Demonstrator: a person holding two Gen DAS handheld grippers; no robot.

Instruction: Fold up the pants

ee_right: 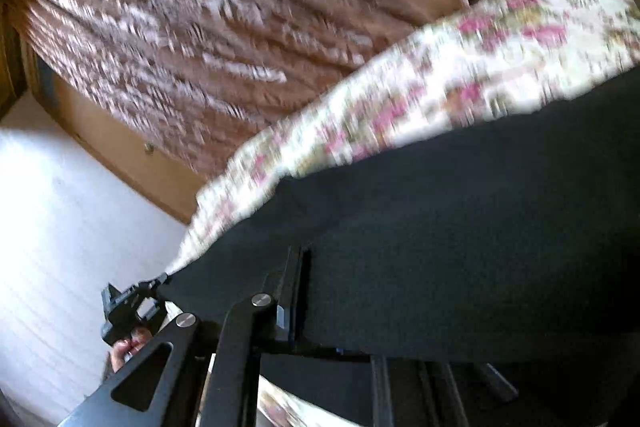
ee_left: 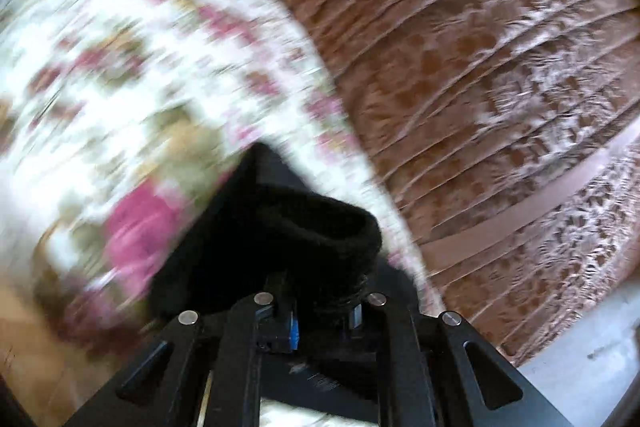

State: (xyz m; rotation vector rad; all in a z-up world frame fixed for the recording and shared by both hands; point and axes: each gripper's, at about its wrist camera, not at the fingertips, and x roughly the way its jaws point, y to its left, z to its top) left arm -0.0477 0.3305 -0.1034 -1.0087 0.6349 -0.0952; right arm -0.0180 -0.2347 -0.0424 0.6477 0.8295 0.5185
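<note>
With your left gripper (ee_left: 320, 301) pinched on a bunched corner of the black pants (ee_right: 460, 227) and your right gripper (ee_right: 296, 291) clamped on the stretched edge above the flowered sheet (ee_left: 120, 67), keep both grips tight and level, then lay the fold down evenly.
</note>
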